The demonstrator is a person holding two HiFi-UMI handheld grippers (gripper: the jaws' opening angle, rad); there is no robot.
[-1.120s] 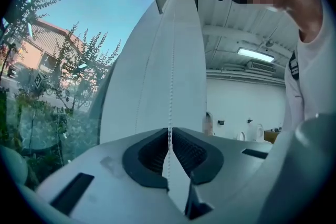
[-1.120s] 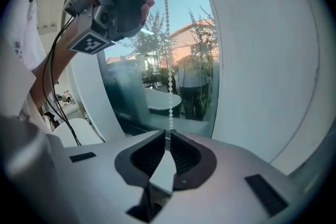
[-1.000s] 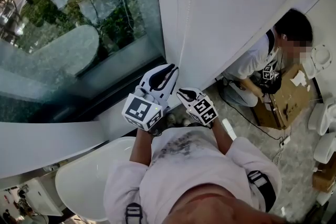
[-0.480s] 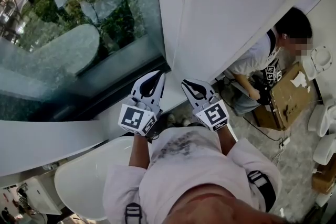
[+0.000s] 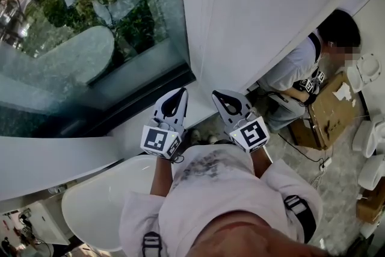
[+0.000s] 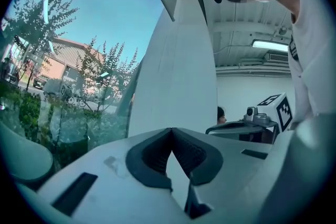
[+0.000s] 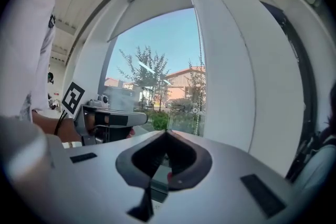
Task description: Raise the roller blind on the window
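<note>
Both grippers hover side by side in front of the window (image 5: 90, 39), touching nothing. The left gripper (image 5: 182, 91) has its jaws together on nothing, and so does the right gripper (image 5: 215, 94).

The bead chain (image 7: 200, 76) hangs straight up and down at the window's right edge, beside the white pillar (image 5: 271, 9). In the right gripper view it lies at 1 o'clock from the closed tips, beyond them and apart. The left gripper view does not show it, so the right gripper looks nearer.

A white sheet (image 7: 149, 8), probably the blind, covers only the top of the glass. That fits a blind already up with the chain released, or a pause between 2 pulls.
</note>
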